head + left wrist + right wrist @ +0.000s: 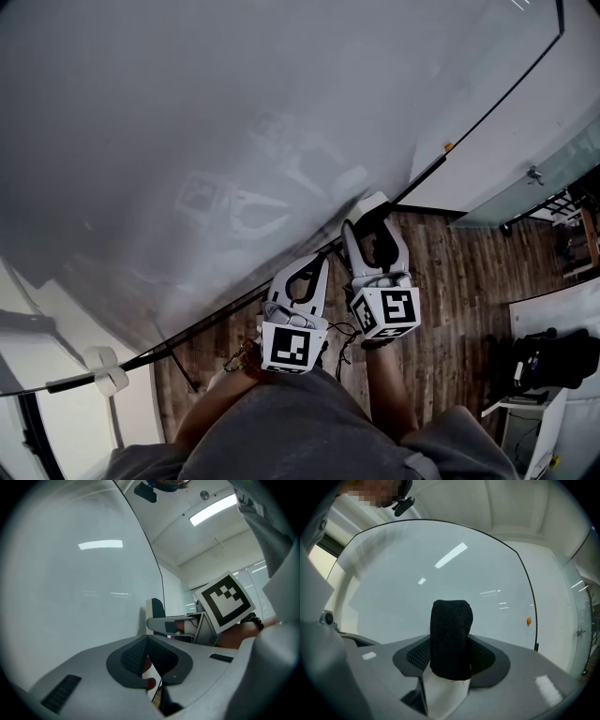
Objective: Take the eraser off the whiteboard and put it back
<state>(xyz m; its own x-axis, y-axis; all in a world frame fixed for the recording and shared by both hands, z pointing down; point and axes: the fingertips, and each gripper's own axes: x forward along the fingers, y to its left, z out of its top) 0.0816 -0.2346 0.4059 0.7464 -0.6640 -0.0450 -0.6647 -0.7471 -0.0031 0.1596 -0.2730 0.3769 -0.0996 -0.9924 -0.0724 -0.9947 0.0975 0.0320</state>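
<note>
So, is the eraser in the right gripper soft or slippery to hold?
Probably light: the eraser fits between the jaws. Its black felt face looks soft, so it may compress slightly. The ribbed pads likely keep it from slipping.

Glossy whiteboard (187, 112) fills upper left; black frame edge runs diagonally. Left gripper (314, 267) and right gripper (373, 211) side by side at lower centre, tips at board's lower edge, reflected in board. Wooden floor (459, 281) beneath. Small orange dot (448, 146) beside frame.
</note>
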